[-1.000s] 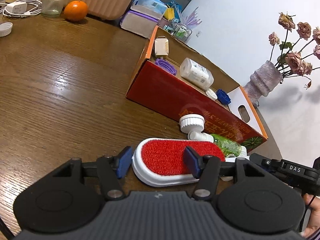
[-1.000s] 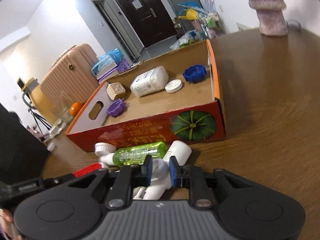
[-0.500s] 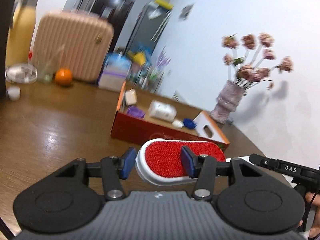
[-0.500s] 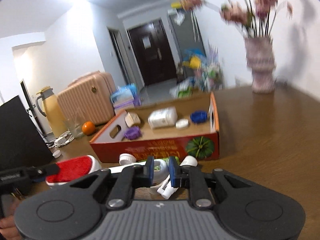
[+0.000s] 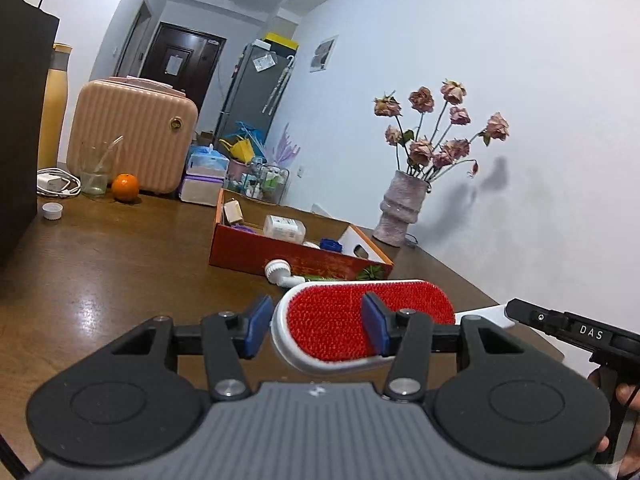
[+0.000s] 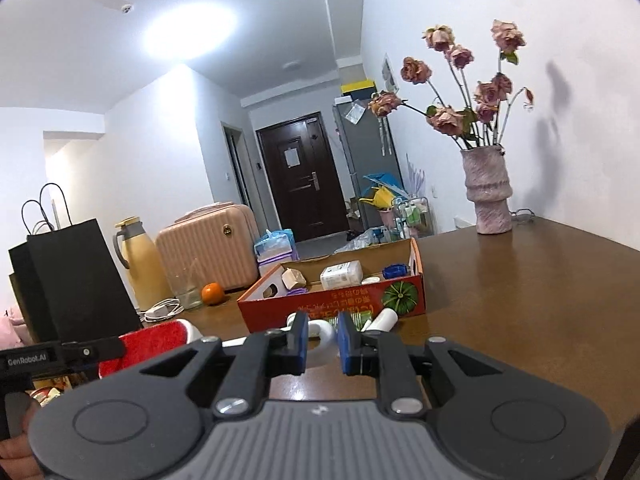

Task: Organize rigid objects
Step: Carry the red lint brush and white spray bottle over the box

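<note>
My left gripper (image 5: 316, 328) is shut on a red lint brush with a white rim (image 5: 360, 322) and holds it lifted above the wooden table (image 5: 100, 280). My right gripper (image 6: 322, 338) is shut on the white handle (image 6: 320, 334) of the same brush, whose red head (image 6: 150, 342) shows at the left. A red cardboard box (image 5: 280, 256) (image 6: 332, 304) holds a white bottle (image 6: 341, 274), a blue cap (image 6: 395, 270), a purple lid and a small carton. A white facial brush (image 5: 277, 270), a green bottle and a white tube (image 6: 384, 320) lie in front of the box.
A vase of dried roses (image 6: 488, 196) stands at the back right. An orange (image 5: 125, 187), a glass (image 5: 96, 168), a charger cable, a pink suitcase (image 5: 136, 136), a yellow thermos (image 6: 138, 264) and a black paper bag (image 6: 68, 276) stand on the left.
Both grippers have lifted and tilted up, carrying the lint brush off the table. The views now look level across the room instead of down at the box.
</note>
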Demonstrator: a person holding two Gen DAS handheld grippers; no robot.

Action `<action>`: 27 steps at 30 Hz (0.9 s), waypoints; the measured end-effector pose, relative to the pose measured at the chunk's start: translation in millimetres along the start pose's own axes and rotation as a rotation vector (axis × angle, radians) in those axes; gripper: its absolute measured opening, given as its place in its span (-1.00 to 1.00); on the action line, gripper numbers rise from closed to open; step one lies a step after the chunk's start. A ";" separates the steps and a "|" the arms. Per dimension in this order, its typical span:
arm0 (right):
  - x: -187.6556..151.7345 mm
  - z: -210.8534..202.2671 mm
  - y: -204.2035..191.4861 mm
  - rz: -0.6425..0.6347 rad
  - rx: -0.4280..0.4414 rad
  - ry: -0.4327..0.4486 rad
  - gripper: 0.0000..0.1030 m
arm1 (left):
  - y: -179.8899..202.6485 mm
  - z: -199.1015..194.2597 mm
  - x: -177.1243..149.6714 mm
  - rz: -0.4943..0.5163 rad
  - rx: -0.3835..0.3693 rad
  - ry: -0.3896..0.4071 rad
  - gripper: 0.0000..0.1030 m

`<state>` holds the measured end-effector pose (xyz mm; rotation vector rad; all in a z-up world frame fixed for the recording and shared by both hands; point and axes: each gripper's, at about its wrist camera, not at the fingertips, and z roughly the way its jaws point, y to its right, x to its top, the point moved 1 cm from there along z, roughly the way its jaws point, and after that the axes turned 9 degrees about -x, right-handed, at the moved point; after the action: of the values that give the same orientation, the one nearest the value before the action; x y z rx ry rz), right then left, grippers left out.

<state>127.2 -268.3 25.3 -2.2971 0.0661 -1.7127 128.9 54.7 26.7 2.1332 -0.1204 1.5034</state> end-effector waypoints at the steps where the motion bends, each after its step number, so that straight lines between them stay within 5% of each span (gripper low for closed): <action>1: -0.6 -2.0 -0.7 0.001 -0.002 0.008 -0.69 | 0.8 -2.5 0.1 0.002 -0.008 0.001 -0.03; 13: 14.6 20.7 1.5 0.007 -0.034 0.008 -0.69 | -10.2 31.3 22.9 -0.003 -0.041 -0.036 -0.03; 19: 54.1 86.2 3.8 -0.017 -0.056 -0.011 -0.69 | -36.0 97.1 66.9 -0.020 -0.062 -0.060 -0.03; 27: 125.0 215.1 27.2 0.077 -0.027 -0.145 -0.68 | -78.4 209.8 138.9 -0.039 -0.052 -0.172 -0.03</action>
<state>371.5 -278.2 79.1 -2.3978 0.1472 -1.5136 388.5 55.8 71.4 2.2076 -0.1758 1.2804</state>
